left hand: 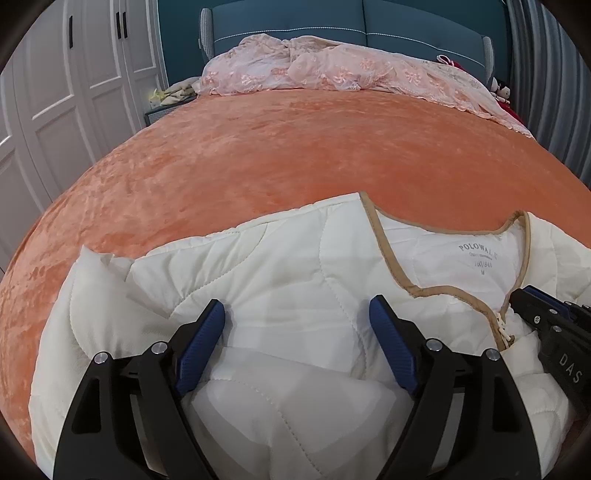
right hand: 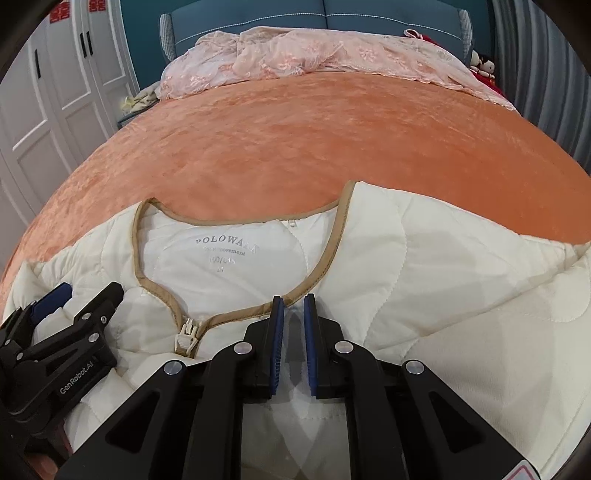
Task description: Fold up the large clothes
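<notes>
A white quilted jacket point(left hand: 295, 266) with tan collar trim lies on the orange bedspread point(left hand: 258, 155), collar toward the headboard. It also shows in the right wrist view point(right hand: 424, 266), with its zipper pull point(right hand: 186, 334) below the neck label. My left gripper point(left hand: 297, 314) is open, jaws wide apart over the jacket's left front panel. My right gripper point(right hand: 294, 308) is nearly closed, with a narrow gap between its blue pads, just below the tan collar edge; I cannot tell whether it pinches fabric. The right gripper shows at the right edge of the left wrist view point(left hand: 546, 325).
A pink lace cover point(left hand: 332, 70) lies bunched at the head of the bed before a teal headboard point(left hand: 351, 22). White wardrobe doors point(left hand: 66, 92) stand to the left. Stuffed toys point(left hand: 500, 90) sit at the far right by a grey curtain.
</notes>
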A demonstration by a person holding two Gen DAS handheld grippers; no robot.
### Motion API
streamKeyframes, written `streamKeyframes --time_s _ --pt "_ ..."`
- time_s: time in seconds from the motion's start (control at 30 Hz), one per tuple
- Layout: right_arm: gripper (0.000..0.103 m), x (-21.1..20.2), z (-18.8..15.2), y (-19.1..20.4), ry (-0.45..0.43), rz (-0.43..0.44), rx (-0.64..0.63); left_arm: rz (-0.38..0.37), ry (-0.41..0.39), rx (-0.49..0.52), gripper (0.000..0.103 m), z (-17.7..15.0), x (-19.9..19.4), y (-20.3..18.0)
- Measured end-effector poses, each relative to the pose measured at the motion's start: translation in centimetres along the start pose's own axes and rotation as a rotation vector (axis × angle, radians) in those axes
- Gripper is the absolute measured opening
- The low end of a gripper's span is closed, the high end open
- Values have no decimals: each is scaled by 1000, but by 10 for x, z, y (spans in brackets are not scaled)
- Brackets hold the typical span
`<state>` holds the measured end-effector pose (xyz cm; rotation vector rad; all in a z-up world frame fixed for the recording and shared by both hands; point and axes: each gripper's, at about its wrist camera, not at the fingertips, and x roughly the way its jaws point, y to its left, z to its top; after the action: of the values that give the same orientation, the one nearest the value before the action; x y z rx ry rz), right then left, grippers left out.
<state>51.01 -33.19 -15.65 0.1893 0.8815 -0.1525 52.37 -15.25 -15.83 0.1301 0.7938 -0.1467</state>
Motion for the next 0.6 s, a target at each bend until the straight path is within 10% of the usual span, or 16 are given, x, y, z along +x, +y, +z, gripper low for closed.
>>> streamKeyframes --time_s 0.6 --pt "8 2 -6 -6 -36 2 7 4 -13 2 79 -2 2 -1"
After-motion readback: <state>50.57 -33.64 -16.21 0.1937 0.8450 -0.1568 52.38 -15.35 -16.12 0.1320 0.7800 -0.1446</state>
